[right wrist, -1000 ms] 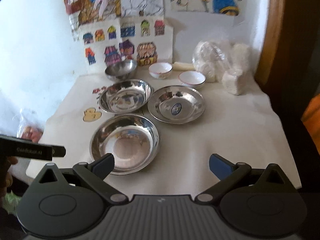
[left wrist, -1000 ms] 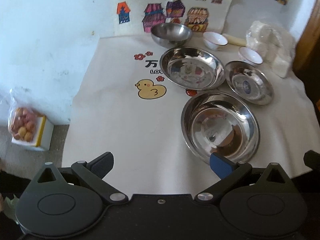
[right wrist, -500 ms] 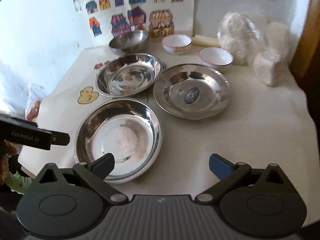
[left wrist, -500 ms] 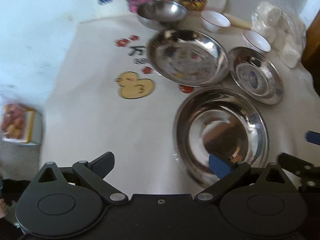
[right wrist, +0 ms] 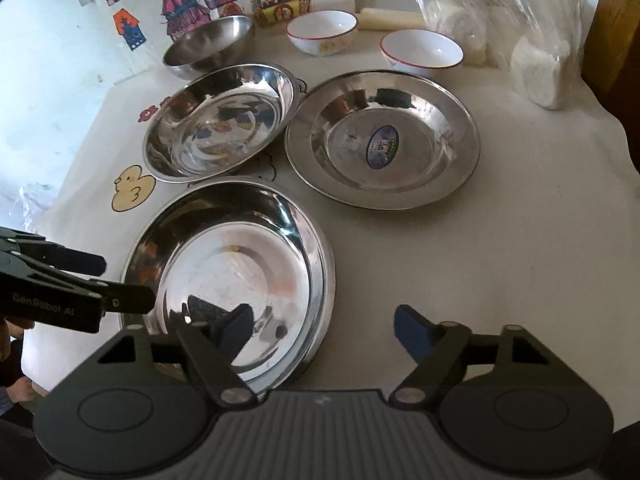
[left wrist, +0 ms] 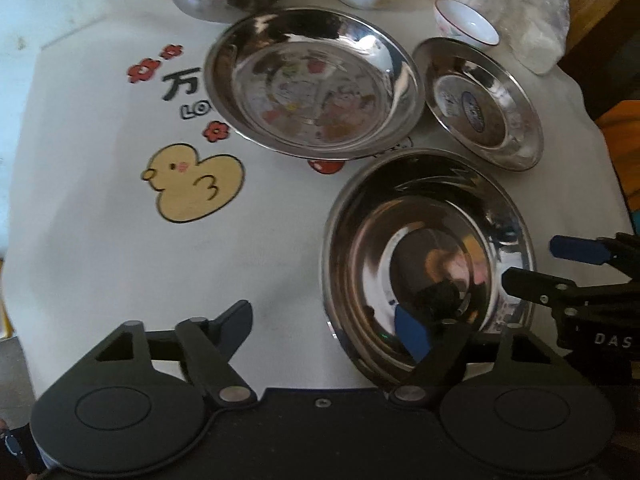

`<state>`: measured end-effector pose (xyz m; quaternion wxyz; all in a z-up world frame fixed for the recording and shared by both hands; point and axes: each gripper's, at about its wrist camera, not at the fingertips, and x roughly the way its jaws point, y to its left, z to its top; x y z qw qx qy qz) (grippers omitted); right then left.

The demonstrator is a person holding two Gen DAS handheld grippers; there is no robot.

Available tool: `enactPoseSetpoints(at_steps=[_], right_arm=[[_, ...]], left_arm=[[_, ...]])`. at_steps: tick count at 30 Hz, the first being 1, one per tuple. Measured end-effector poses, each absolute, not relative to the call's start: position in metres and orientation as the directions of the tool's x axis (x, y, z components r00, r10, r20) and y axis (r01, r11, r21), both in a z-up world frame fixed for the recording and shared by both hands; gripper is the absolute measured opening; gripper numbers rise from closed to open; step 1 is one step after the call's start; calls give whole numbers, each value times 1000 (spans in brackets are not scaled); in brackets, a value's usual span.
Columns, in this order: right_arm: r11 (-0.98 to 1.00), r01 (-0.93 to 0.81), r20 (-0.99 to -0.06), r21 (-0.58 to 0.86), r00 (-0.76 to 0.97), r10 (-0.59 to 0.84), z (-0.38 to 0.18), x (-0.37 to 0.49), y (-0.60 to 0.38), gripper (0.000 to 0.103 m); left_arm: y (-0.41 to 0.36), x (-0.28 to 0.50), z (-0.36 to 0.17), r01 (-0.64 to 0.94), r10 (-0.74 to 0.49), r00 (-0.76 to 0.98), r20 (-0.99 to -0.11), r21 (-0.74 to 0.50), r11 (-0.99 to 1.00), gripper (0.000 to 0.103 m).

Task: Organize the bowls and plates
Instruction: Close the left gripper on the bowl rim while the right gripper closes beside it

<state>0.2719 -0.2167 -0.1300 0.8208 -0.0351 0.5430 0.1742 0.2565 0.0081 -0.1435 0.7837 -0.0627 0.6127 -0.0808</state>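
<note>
The nearest big steel plate (left wrist: pixel 428 248) (right wrist: pixel 228 276) lies at the table's front. My left gripper (left wrist: pixel 326 330) straddles its left rim, one finger inside and one on the cloth. The jaws are closing and the pads are clear of the metal. My right gripper (right wrist: pixel 324 332) straddles the right rim the same way, also closing without touching. Behind are a deep steel plate (left wrist: pixel 312 80) (right wrist: pixel 220 120), a stickered steel plate (left wrist: pixel 480 104) (right wrist: pixel 382 140), a steel bowl (right wrist: pixel 208 44) and two white bowls (right wrist: pixel 322 32) (right wrist: pixel 420 50).
A white cloth with a yellow duck print (left wrist: pixel 192 184) covers the table. A plastic bag of white items (right wrist: pixel 500 20) and a cream roll (right wrist: pixel 390 22) sit at the back right. Wooden trim (right wrist: pixel 616 40) borders the right side.
Both grippers have come down and forward onto the nearest plate, one at each side. Their jaws have narrowed from fully wide. The dishes have not moved.
</note>
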Motion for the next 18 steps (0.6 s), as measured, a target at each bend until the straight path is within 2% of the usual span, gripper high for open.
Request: enactPoseSetpoints(at_steps=[5, 7, 10, 12, 18], right_arm=[[939, -310, -914, 148, 319, 249, -133, 275, -216, 54], [938, -309, -918, 158, 305, 255, -135, 277, -215, 41], [933, -314, -920, 176, 285, 270, -138, 280, -215, 26], [928, -317, -919, 197, 269, 287, -140, 281, -217, 21], [912, -335, -914, 236, 242, 325, -143, 283, -224, 15]], left_arm=[[7, 264, -147, 60, -251, 213, -944, -244, 968, 49], [7, 264, -147, 53, -257, 211, -943, -251, 966, 46], [7, 264, -147, 42, -262, 212, -941, -259, 965, 35], [7, 264, -147, 28, -268, 210, -940, -269, 963, 25], [9, 263, -146, -12, -261, 215, -941, -270, 963, 11]])
